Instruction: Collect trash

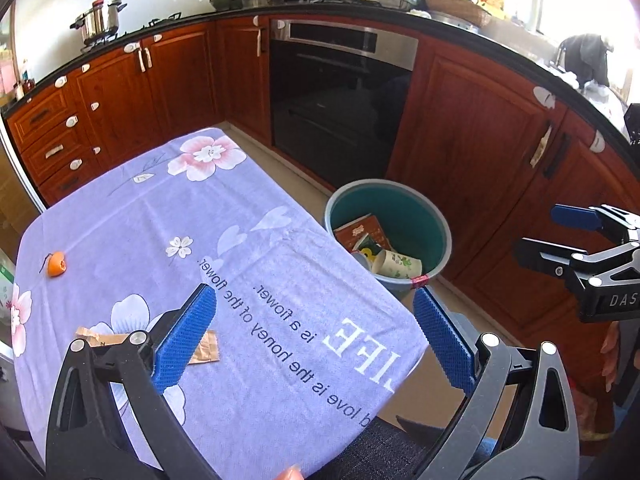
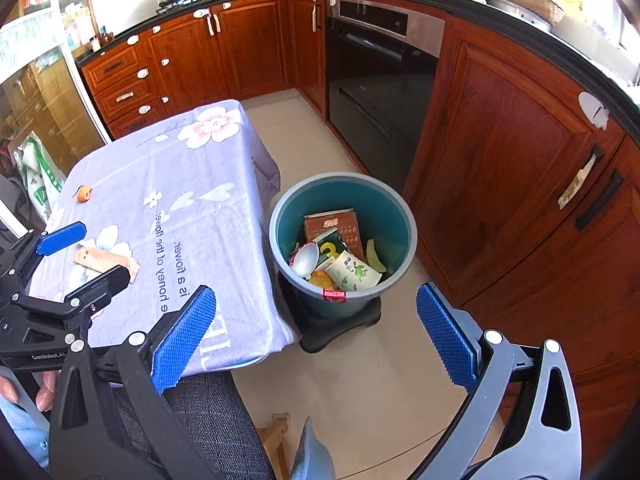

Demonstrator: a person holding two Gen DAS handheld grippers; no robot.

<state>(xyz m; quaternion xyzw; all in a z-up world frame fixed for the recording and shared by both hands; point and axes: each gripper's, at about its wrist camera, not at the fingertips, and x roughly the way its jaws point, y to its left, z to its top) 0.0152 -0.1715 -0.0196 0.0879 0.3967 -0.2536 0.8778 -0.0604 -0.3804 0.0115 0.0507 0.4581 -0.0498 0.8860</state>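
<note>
A brown paper wrapper [image 1: 202, 350] lies on the purple flowered tablecloth [image 1: 160, 220], partly hidden behind my left gripper's left finger; it also shows in the right wrist view [image 2: 106, 260]. An orange peel piece [image 1: 57, 264] lies at the table's left edge, also in the right wrist view [image 2: 83, 193]. My left gripper [image 1: 314, 334] is open and empty above the table's near end. My right gripper [image 2: 316, 332] is open and empty, hovering near the teal trash bin [image 2: 400, 216], which holds a paper cup [image 2: 352, 272], a brown box and other scraps.
The bin [image 1: 436, 224] stands on the floor right of the table, before a built-in oven [image 1: 340, 92] and red wooden cabinets [image 2: 520, 160]. A grey padded chair [image 2: 208, 420] is at the table's near end. A pot [image 1: 98, 20] sits on the stove.
</note>
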